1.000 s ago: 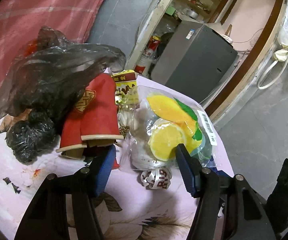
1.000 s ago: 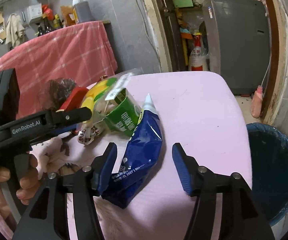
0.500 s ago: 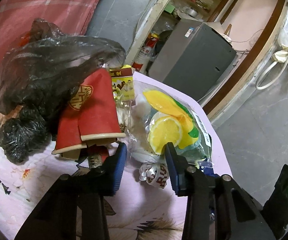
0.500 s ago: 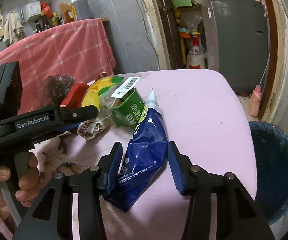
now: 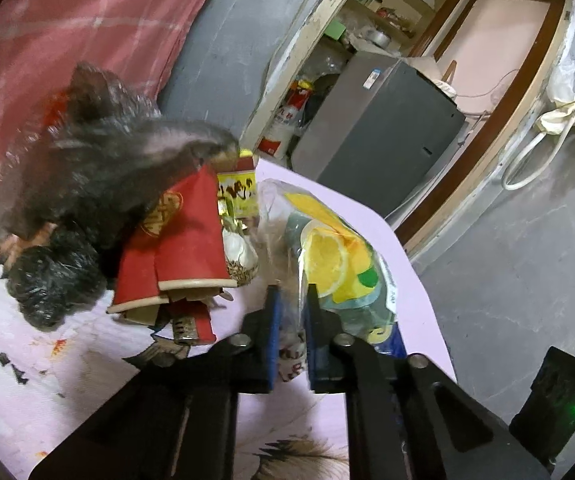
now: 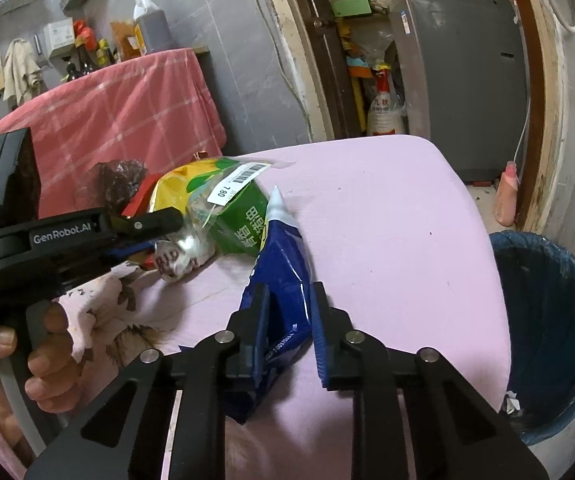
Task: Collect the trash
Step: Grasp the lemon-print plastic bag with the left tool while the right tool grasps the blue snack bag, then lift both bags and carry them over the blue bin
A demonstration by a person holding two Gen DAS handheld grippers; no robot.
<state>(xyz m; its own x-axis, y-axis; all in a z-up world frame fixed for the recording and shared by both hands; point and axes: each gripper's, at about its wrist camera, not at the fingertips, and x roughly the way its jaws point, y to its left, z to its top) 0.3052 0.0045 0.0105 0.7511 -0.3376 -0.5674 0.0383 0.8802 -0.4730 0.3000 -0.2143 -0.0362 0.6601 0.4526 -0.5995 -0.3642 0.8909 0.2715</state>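
My left gripper (image 5: pixel 290 316) has its blue pads nearly together on the clear plastic edge of the lemon-print bag (image 5: pixel 337 264), which lies at centre frame on the pink tablecloth (image 5: pixel 47 380); only a thin pinch of film shows between the pads, so I read it as clamped on that bag. Low in the right wrist view, my right gripper (image 6: pixel 287 312) has closed in on the blue snack pouch (image 6: pixel 283 264), the pads pressing both sides of its crumpled lower half while its white tip points toward the top of the frame. In that same view the lemon-print bag (image 6: pixel 191 188) sits left of centre with its barcode label up, lying over a green packet (image 6: pixel 243 220), and the pouch's tip is just beside that packet. A small crumpled wrapper (image 6: pixel 175 258) lies below the bag, near the left gripper's (image 6: pixel 155 226) fingers. Left of the bag in the left wrist view are a stack of red paper cups (image 5: pixel 179 252) on their sides, a yellow carton (image 5: pixel 237 196) behind them, and black plastic bags (image 5: pixel 87 176) heaped in the upper left (that part is motion-blurred). At the right edge of the right wrist view stands a blue-lined bin (image 6: pixel 555 332), below the table's edge. A grey cabinet (image 6: pixel 463 72) fills the upper right.
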